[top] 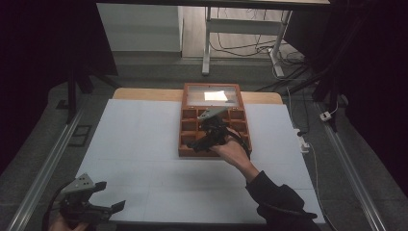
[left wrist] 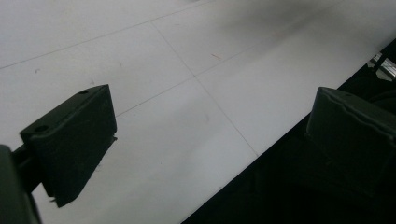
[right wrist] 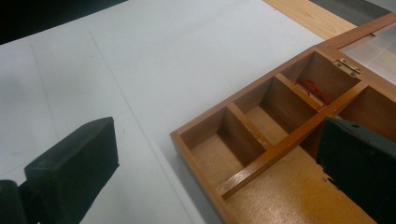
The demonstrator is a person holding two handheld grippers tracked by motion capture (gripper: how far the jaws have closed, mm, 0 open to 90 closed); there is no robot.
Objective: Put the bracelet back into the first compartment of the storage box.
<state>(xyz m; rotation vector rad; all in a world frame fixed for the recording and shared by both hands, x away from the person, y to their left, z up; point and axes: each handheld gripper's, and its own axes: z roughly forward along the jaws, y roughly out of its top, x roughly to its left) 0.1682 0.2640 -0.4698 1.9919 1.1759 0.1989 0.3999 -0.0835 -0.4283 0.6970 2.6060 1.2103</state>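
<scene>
A wooden box (top: 214,126) with its glass lid (top: 211,94) open lies at the far middle of the desk (top: 144,144). The right hand-held gripper (top: 199,143) hovers over its near left compartments, jaws apart and empty. The right gripper view shows a red thread (right wrist: 314,89) in one compartment, too small to make out from above. The left hand-held gripper (top: 109,196) rests at the desk's near left corner, jaws apart, well away from the box.

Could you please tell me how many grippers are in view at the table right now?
2: the left gripper sits open at the table's near left corner, and the right gripper hovers open over the wooden compartment box at the centre.
</scene>
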